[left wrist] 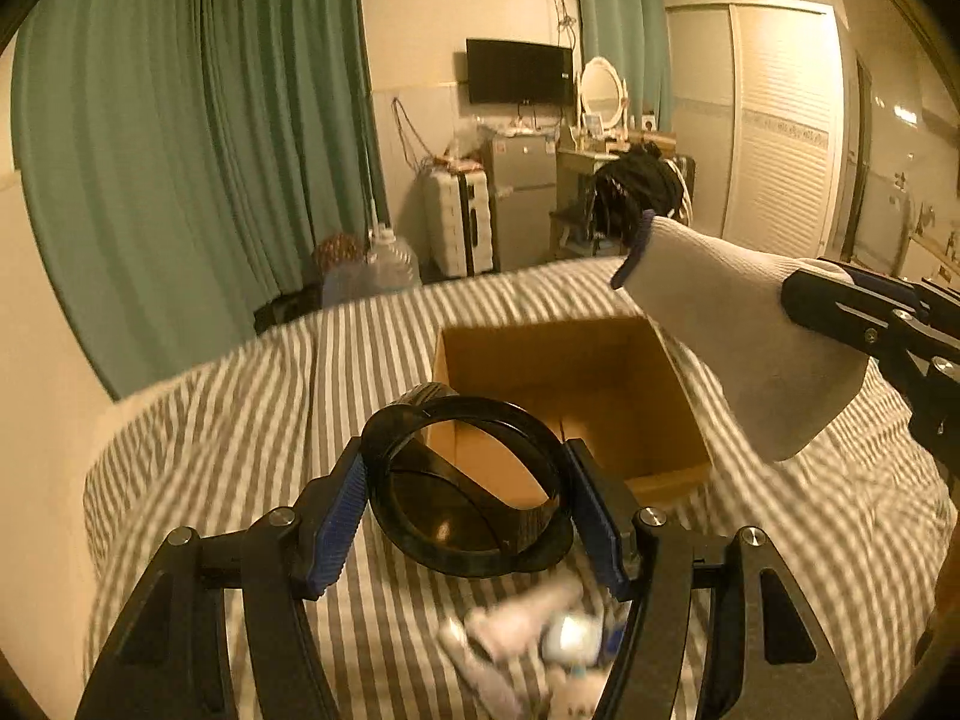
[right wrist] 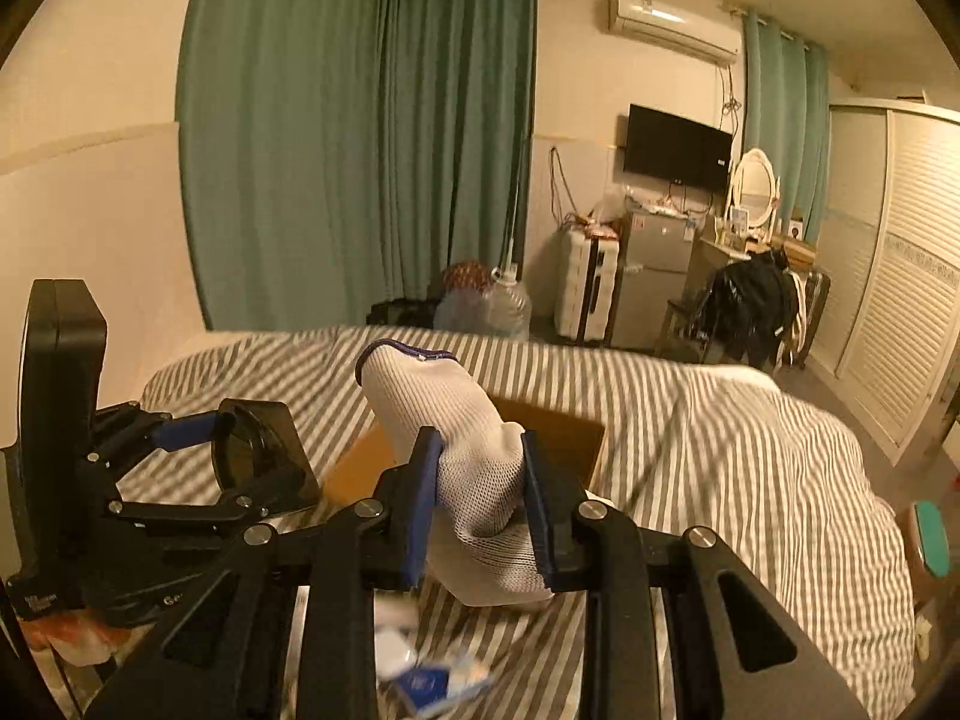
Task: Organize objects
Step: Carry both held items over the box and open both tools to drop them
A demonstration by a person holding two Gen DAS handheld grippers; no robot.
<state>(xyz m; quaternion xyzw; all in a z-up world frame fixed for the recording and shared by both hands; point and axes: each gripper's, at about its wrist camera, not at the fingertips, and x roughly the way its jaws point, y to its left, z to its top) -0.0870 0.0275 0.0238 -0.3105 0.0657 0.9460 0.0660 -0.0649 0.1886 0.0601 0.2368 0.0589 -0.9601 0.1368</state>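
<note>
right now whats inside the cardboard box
The box shows only bare brown floor and walls where visible. The black ring in the left gripper covers its near left corner, and the sock in the right gripper hides the right edge.

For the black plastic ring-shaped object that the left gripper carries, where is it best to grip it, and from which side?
Grip the black plastic ring-shaped object across its outer rim, one pad on each side, as the left gripper holds it now. Come from the near edge: the round wall gives two opposing faces.
</note>
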